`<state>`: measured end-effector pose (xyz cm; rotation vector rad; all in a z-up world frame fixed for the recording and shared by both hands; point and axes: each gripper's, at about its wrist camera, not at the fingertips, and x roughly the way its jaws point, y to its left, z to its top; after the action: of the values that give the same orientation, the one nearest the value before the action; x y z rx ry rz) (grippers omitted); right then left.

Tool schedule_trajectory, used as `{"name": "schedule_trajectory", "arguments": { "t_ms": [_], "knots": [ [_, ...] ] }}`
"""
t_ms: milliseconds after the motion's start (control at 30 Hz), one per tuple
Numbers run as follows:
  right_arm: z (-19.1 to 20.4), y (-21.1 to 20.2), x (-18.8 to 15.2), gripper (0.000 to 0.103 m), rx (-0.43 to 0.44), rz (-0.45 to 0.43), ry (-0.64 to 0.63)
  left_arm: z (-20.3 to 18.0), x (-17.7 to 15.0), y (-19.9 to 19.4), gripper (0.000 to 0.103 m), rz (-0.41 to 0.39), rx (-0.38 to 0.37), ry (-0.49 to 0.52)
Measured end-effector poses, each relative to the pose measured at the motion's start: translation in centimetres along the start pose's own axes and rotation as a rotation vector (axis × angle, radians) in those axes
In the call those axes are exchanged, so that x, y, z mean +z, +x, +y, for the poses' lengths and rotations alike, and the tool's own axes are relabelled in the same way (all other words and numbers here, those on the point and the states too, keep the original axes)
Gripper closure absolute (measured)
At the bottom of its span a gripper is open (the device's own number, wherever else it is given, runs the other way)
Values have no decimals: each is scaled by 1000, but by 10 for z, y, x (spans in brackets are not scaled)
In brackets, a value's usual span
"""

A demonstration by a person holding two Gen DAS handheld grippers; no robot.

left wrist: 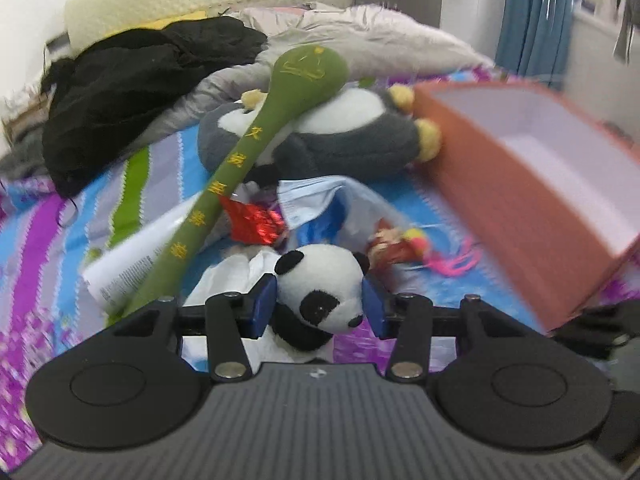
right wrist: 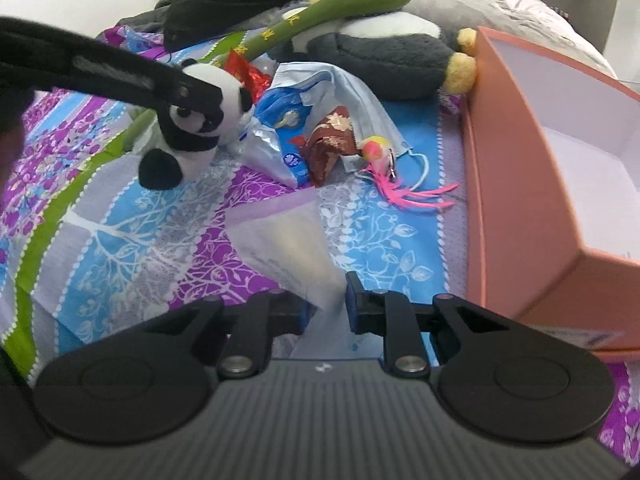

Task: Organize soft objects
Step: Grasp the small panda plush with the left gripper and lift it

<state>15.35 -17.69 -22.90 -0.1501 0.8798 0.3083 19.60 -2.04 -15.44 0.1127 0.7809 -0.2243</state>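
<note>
Because the left claw (left wrist: 318, 306) has its two blue pads pressed against either side of the small panda plush (left wrist: 320, 292), the toy sits clamped by the head, and in the right wrist view its body hangs below the fingers just above the bed sheet (right wrist: 132, 240), which suggests it is being carried rather than resting. The grip on the head makes sense: it is the roundest, firmest part of a soft toy and gives the pads something to squeeze. The right claw (right wrist: 326, 306) is narrowly parted around a pale, translucent sheet of plastic or paper (right wrist: 288, 248) lying on the bed; I cannot tell whether it is actually pinching it. Beyond the panda lies a loose heap: one long green plush mallet (left wrist: 256, 152) leaning across one large grey-and-white plush penguin (left wrist: 340, 132), one red foil wrapper (left wrist: 252, 220), one blue-and-white plastic bag (right wrist: 280, 136), one face mask (right wrist: 360, 104), and one small ornament with pink tassels (right wrist: 400, 188). To the right stands one open pink box (right wrist: 516, 208), its white inside bare as far as can be seen, probably the place meant for the soft toys. So I count three plush toys, none of them in the box yet. Farther back lie dark clothes (left wrist: 140, 88) and a grey quilt (left wrist: 380, 36).
</note>
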Motion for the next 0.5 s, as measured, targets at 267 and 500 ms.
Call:
{"name": "schedule_trajectory", "arguments": {
  "t_ms": [267,500],
  "knots": [
    [8,-17,-13,81,-76,11,-13,3,-36,-34,50,27,-182,-232],
    [8,-5,-29,80,-139,49,-9,8,-79,-40,50,83,-229,-344]
  ]
}}
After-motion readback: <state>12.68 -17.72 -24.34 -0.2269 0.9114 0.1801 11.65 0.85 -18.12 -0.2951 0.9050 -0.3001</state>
